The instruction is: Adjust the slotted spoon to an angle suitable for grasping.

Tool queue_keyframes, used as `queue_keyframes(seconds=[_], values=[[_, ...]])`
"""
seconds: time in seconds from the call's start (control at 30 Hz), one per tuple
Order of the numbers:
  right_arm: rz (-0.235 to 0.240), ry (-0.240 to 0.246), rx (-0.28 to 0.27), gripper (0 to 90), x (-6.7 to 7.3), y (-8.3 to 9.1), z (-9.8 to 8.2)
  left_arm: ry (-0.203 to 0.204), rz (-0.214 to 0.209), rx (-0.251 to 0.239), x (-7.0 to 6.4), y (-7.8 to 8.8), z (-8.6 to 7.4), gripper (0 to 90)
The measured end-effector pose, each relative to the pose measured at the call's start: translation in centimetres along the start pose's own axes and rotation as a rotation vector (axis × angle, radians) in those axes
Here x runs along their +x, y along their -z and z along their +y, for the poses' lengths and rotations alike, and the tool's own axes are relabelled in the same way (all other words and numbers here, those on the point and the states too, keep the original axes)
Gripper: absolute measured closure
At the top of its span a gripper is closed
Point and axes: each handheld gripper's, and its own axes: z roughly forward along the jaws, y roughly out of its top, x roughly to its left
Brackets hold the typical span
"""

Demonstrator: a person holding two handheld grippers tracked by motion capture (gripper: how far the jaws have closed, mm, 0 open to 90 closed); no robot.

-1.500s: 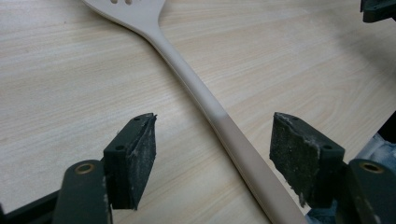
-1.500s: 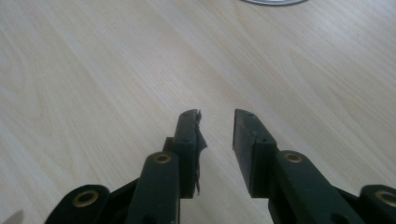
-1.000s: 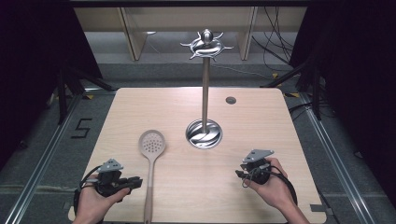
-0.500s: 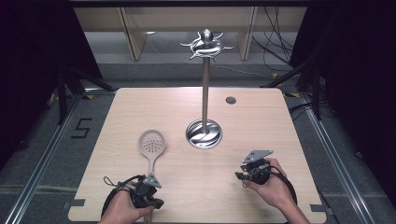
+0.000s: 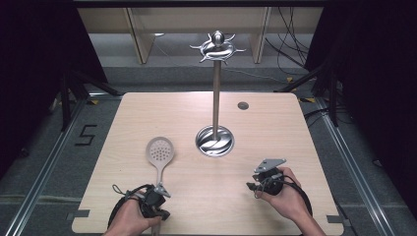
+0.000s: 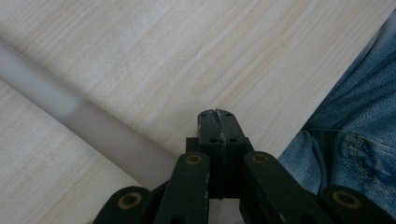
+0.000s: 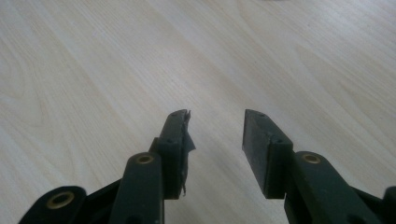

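Desk [image 5: 275, 147]: we find a light wooden top; a small dark disc [image 5: 242, 105] lies near its far edge.

Stand [image 5: 215, 98]: a metal pole rises upright from a round shiny base near the desk's centre, with a ring of hooks at its top.

Skimmer [image 5: 159, 152]: we note a perforated metal spoon lying flat, left of the stand's base, its round head toward the far side and its handle running back toward the person.

Left gripper [image 5: 153, 204]: held in the left hand [image 5: 132, 219] at the near edge, right at the near end of the skimmer's handle. In the left gripper view the fingers [image 6: 218, 126] are pressed together with nothing between them; the blurred grey handle [image 6: 93, 126] passes diagonally just beside them, on their left, outside the grip. Whether it touches the fingers we cannot tell. Blue denim [image 6: 355, 140] shows past the desk's edge.

Right gripper [image 5: 265, 178]: held in the right hand [image 5: 287, 196] at the near right of the desk, well apart from skimmer and stand. In the right gripper view its fingers [image 7: 264, 140] stand apart over bare wood, holding nothing.
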Motion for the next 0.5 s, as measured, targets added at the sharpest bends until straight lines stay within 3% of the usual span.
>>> queue_keyframes(seconds=[0.2, 0.33, 0.43, 0.47, 0.5], values=[[0.004, -0.006, 0.004, 60.3, 0.0, 0.0, 0.0, -0.004, 0.016, 0.022, 0.2, -0.1, -0.1, 89.6], [0.005, -0.007, 0.005, 59.7, 0.0, 0.0, 0.0, 0.016, -0.001, 0.023, 0.4, -0.2, -0.2, 89.6], [0.002, -0.001, 0.006, 59.1, 0.0, -0.1, -0.1, 0.021, 0.012, 0.046, 0.6, -0.3, -0.3, 89.6], [0.002, 0.003, 0.006, 59.1, -0.1, 0.0, -0.1, -0.007, 0.017, 0.078, 1.0, 0.0, -0.4, 89.6], [0.002, 0.005, 0.004, 58.8, -0.1, 0.0, -0.1, 0.008, 0.033, 0.079, 1.2, 0.1, -0.5, 89.6]])
